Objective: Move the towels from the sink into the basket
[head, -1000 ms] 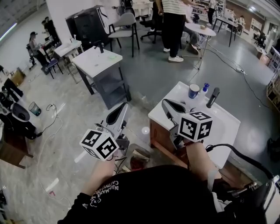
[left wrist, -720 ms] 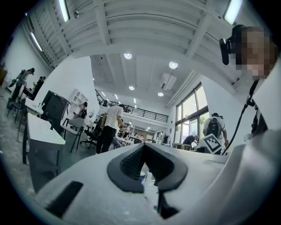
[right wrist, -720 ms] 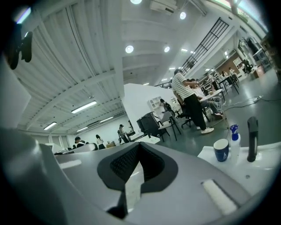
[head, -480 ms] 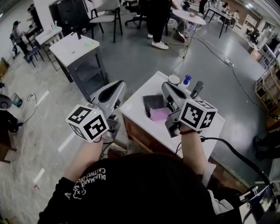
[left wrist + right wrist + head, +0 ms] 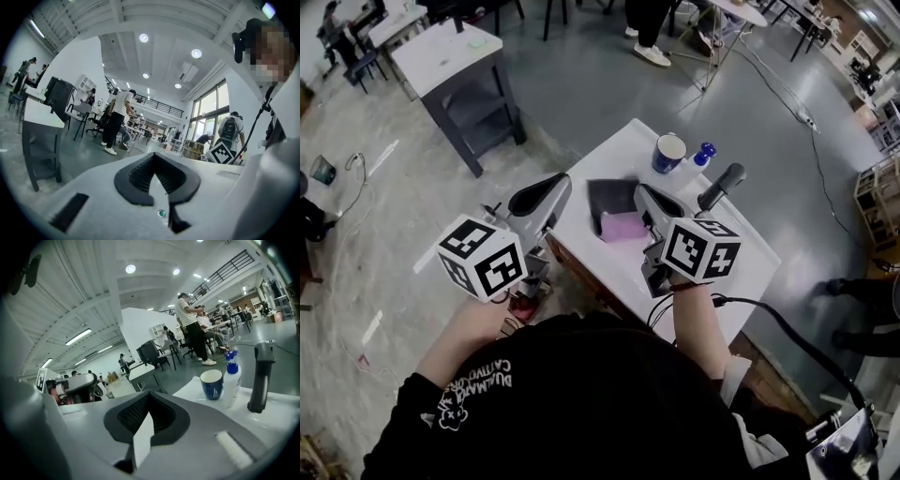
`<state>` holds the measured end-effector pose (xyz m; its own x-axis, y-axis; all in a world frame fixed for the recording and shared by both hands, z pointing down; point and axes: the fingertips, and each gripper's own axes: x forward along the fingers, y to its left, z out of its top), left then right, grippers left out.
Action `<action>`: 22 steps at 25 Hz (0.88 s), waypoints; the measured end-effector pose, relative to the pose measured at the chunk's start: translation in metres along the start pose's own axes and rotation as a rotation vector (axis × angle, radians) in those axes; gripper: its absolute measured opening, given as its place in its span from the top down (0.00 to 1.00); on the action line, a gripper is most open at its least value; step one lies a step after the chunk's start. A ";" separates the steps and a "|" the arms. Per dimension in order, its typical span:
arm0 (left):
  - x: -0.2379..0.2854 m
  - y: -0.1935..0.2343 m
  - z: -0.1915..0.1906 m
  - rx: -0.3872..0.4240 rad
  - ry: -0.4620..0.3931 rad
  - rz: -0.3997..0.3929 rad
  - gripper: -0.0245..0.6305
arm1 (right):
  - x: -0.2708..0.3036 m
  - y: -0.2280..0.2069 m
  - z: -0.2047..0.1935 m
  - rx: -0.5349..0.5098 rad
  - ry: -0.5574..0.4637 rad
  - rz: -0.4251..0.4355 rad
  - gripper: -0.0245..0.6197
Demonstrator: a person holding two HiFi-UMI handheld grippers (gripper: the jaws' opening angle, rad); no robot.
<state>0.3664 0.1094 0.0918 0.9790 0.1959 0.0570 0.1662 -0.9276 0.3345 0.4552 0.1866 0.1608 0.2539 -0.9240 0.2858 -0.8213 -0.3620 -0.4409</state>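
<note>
Over white counter (image 5: 741,272) in a wide, grey-floored hall, hovering with the left gripper (image 5: 555,186) and the right gripper (image 5: 643,195), both pointing away from the body. Holding both pairs of jaws pressed together, with nothing between the pads of either. Carrying no towel yet, so judging the task to be at the reach-in step.

Peeking out low beneath the left gripper: something reddish (image 5: 525,305), possibly the basket, though impossible to tell.

Lying just below and slightly left of the right jaws: one pink towel (image 5: 623,227), folded flat in the dark sink (image 5: 602,192). Sitting between the two pairs of jaws, but much closer to the right pair, with the left pair out past the counter's left edge, over the floor. Seeming to run its longer side crosswise to the right jaws, though hard to read at this angle. Calling, on that reading, for opening the right jaws, tipping them down and left, and biting across the short side.

Farther ahead and to the right of the right jaws, standing in a row: blue cup (image 5: 211,384), spray bottle (image 5: 232,376), black faucet (image 5: 259,378).

Beyond, showing a grey table (image 5: 455,52) and people (image 5: 190,326) standing about.
</note>
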 end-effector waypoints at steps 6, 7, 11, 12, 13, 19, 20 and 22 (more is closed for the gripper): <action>0.015 0.013 -0.036 -0.062 0.091 0.037 0.96 | 0.028 -0.022 -0.038 0.041 0.112 0.033 0.95; 0.016 0.015 -0.041 -0.072 0.100 0.042 0.96 | 0.032 -0.025 -0.045 0.043 0.135 0.034 0.95; 0.017 0.023 -0.062 -0.102 0.141 0.064 0.96 | 0.051 -0.042 -0.072 0.047 0.212 0.026 0.95; 0.016 0.026 -0.068 -0.110 0.153 0.073 0.96 | 0.056 -0.045 -0.080 0.054 0.230 0.029 0.95; 0.015 0.029 -0.074 -0.119 0.164 0.082 0.96 | 0.061 -0.047 -0.087 0.059 0.253 0.035 0.95; 0.010 0.045 -0.097 -0.176 0.196 0.117 0.96 | 0.086 -0.053 -0.137 0.064 0.425 0.065 0.74; 0.010 0.047 -0.100 -0.180 0.199 0.121 0.96 | 0.090 -0.057 -0.145 0.061 0.451 0.052 0.72; 0.009 0.051 -0.104 -0.185 0.205 0.130 0.96 | 0.096 -0.060 -0.160 0.058 0.503 0.034 0.67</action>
<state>0.3716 0.0972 0.2076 0.9432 0.1567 0.2931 -0.0020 -0.8792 0.4765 0.4473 0.1399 0.3511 -0.0614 -0.7672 0.6385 -0.7916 -0.3522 -0.4992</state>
